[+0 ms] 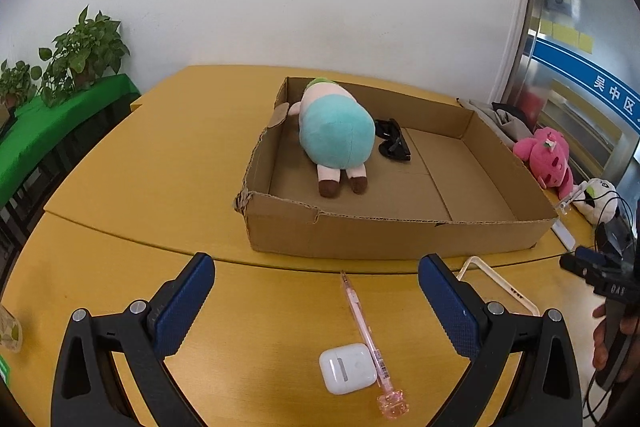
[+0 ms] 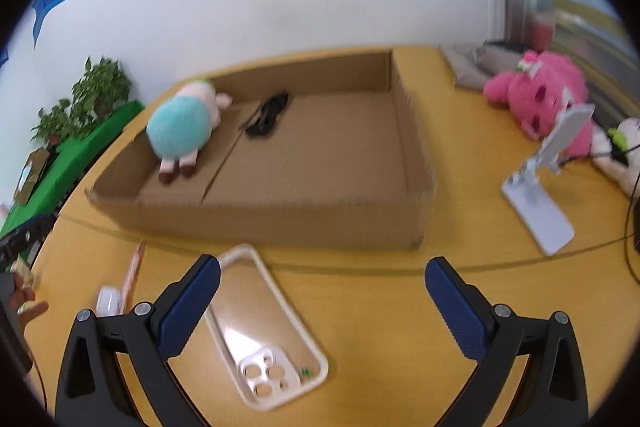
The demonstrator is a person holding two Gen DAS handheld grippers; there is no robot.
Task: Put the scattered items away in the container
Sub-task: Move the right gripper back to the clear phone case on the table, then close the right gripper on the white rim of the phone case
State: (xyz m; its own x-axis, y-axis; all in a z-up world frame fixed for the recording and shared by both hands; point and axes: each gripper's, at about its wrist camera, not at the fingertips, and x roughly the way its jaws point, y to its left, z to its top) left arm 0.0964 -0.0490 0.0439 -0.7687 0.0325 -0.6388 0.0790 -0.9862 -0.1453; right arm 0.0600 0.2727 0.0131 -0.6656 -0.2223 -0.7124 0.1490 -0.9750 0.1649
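— What do we hold?
— Nothing: our left hand-held gripper and right hand-held gripper both stand wide apart over the table.
— Where are the items?
— Plush and sunglasses lie in the box. Pen touches the earbud case before it; the phone case lies beside our right gripper's left finger.

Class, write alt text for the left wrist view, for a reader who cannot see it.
An open hand-held gripper hovers over a pink pen and white earbud case on a yellow table. Behind, a cardboard box holds a plush toy and sunglasses.
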